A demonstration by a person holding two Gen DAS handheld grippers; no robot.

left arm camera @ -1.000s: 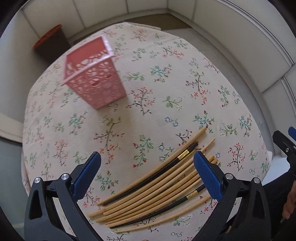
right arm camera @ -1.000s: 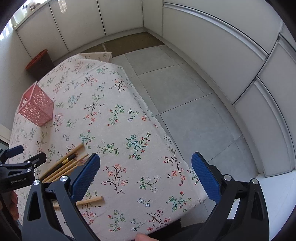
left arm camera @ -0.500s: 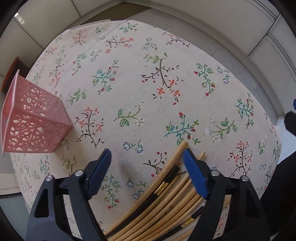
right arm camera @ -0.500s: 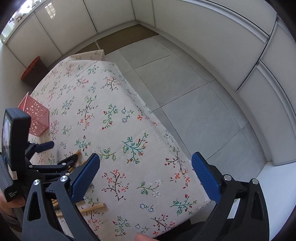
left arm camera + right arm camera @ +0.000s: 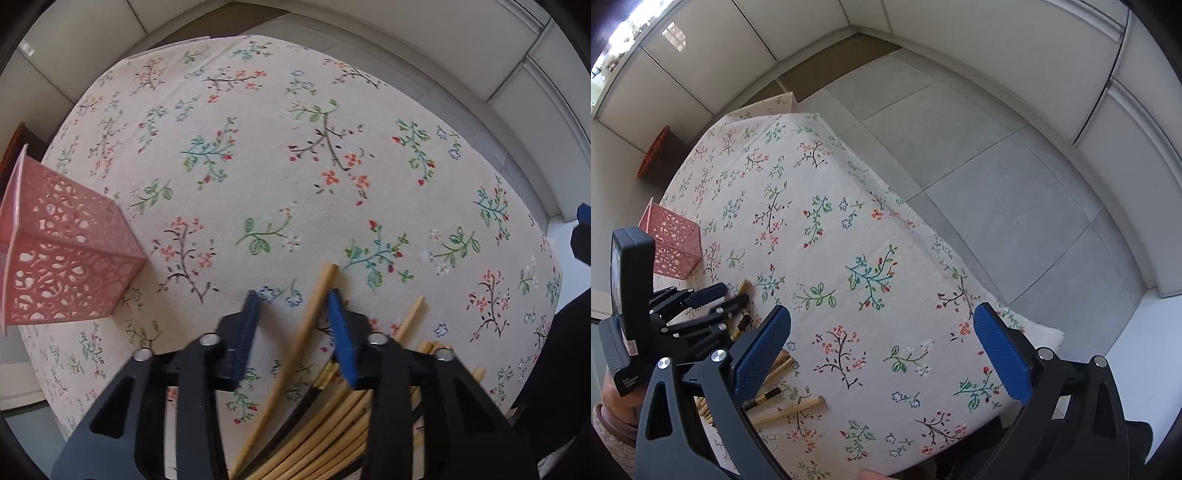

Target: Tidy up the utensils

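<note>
One light bamboo chopstick (image 5: 295, 354) lay between the pads of the left tool (image 5: 293, 334), splayed off from the rest of the bundle. Its blunt end pointed away from the camera and past the pad tips; its shaft ran back under the tool body. Jaws had just been closing, now narrow. A gap still showed between the left pad and the stick; contact at the right pad could not be settled from the left wrist view. Judged: closing to pinch, grip not yet confirmed.

Remaining chopsticks (image 5: 332, 435) lay in a flat fan on the desk (image 5: 258, 177), mostly bamboo, with at least one dark stick bearing a gold band (image 5: 325, 376). Lying side by side rather than heaped, they left each stick reachable from above, which probably explains the tool pointing straight down over the outermost one.

The pink openwork holder (image 5: 62, 266) stood upright on the floral cloth, well apart from the fan, to the left in the left wrist view. Open top upward, so presumably the destination; nothing visible inside from this angle.

Right tool (image 5: 882, 354) hung over bare cloth near the desk edge, jaws wide, nothing between them. Judged: standing by, kept clear of the left tool's working space. A few chopstick ends (image 5: 786, 408) showed beside its left pad.

A hand (image 5: 613, 398) gripped the left tool's handle at the frame's edge in the right wrist view.

Risk noted: a thin round stick may roll or pivot if pinched off-centre.
</note>
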